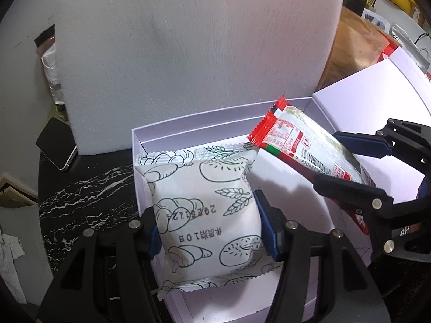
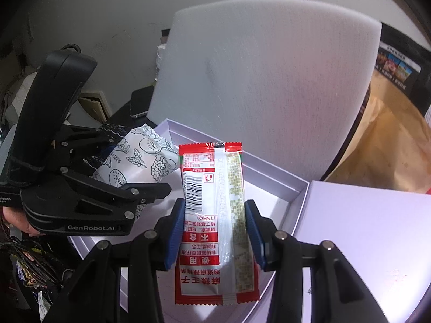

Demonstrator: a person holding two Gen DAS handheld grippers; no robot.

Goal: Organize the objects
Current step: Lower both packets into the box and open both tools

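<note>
My left gripper [image 1: 208, 227] is shut on a white snack packet [image 1: 204, 215] printed with bread drawings and holds it over the left part of an open white box [image 1: 188, 129]. My right gripper [image 2: 214, 234] is shut on a red and white snack packet [image 2: 212, 215] and holds it over the same box [image 2: 269, 180]. The right gripper [image 1: 347, 161] with its red packet [image 1: 301, 148] shows at the right of the left wrist view. The left gripper [image 2: 140, 177] with the white packet [image 2: 140, 158] shows at the left of the right wrist view.
A tall white foam board [image 1: 194, 48] stands behind the box. The box's lid [image 2: 363, 228] lies open to the right. A phone [image 1: 58, 148] lies on the black marble table [image 1: 89, 193]. A brown paper bag [image 2: 382, 145] stands at the back right.
</note>
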